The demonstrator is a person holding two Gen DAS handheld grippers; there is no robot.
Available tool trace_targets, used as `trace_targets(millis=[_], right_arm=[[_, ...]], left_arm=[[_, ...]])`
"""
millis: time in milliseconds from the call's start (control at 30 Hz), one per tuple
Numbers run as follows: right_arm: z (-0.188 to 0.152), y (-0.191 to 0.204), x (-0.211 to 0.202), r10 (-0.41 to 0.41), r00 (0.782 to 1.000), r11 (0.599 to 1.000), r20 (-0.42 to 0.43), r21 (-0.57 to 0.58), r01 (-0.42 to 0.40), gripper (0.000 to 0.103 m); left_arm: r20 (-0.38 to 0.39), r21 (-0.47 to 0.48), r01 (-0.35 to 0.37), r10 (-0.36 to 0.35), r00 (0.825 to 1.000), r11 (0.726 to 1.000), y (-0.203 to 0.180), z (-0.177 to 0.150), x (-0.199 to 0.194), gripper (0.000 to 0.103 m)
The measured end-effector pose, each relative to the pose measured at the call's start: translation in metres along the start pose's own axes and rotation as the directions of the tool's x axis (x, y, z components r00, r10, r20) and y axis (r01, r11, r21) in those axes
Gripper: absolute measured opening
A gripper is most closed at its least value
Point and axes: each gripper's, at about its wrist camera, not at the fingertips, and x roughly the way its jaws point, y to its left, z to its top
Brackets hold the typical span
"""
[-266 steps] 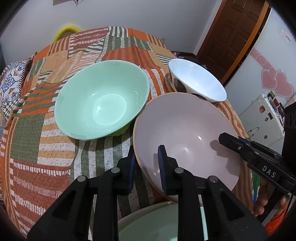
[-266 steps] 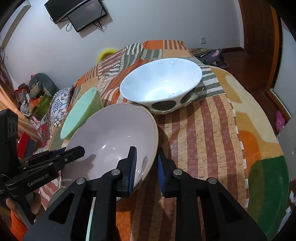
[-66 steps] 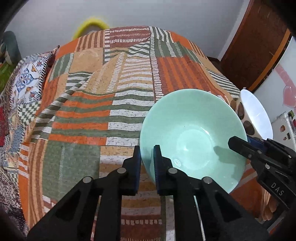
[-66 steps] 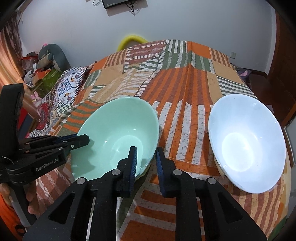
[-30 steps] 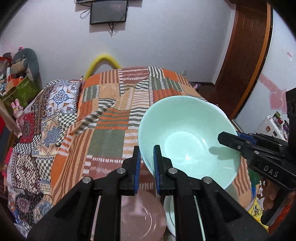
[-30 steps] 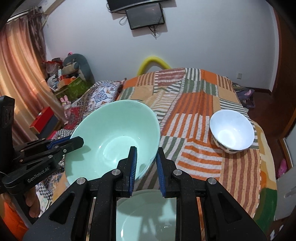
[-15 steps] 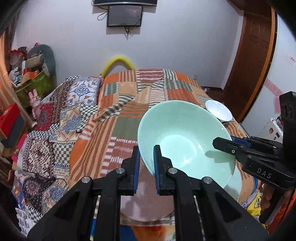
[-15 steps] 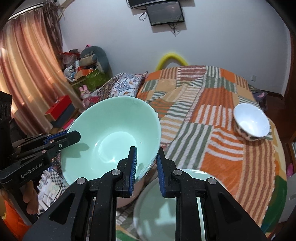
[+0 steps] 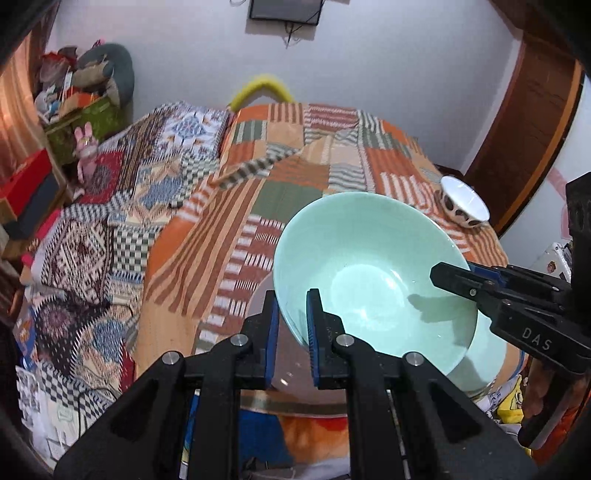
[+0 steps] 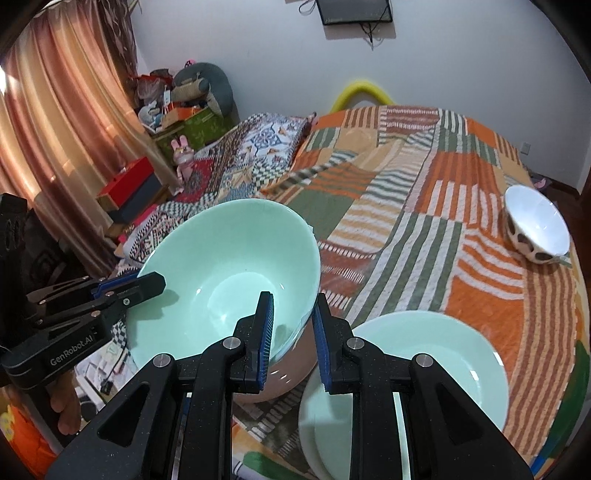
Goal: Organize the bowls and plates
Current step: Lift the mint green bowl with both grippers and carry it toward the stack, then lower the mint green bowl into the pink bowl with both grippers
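Observation:
I hold a mint-green bowl (image 9: 373, 273) in the air with both grippers. My left gripper (image 9: 291, 321) is shut on its near-left rim, and my right gripper (image 10: 291, 325) is shut on the opposite rim of the green bowl (image 10: 221, 273). Each gripper shows in the other's view, clamped on the far rim. Just below the bowl sits a pink bowl (image 10: 284, 373), its rim (image 9: 258, 369) showing under the green one. A pale green plate (image 10: 406, 369) lies to the right of it. A white spotted bowl (image 10: 535, 229) rests far off on the quilt (image 9: 295, 177).
The striped patchwork quilt covers a bed (image 10: 424, 206). Folded patterned blankets (image 9: 110, 229) lie at its left. Boxes and soft toys (image 10: 177, 122) stand by the curtain (image 10: 55, 122). A screen hangs on the wall (image 9: 280, 11), and a wooden door (image 9: 524, 129) stands at right.
Both grippers have carried the green bowl back and down, away from the quilt. It now hangs lower over the pink bowl beside the green plate. Both grips are unchanged.

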Motion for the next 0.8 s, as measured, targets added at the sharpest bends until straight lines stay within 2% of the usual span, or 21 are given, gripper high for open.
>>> trace_targets(millis=[367,800], right_arm=[[-0.017,0.011,0.029,-0.009,0.996,1.0,-0.091,-0.022,0.007,0.02],[-0.023,0.007,0.048,-0.03,0.989,0.999,-0.145,-0.029,0.026,0.02]], left_arm=[[-0.078,-0.075,-0.011,0.005,0.997,0.997,0.02,-0.026,0.031,0.012],[-0.137,-0.05,-0.032,0.025,0.99,0.998,0.023,-0.033,0.06,0.012]])
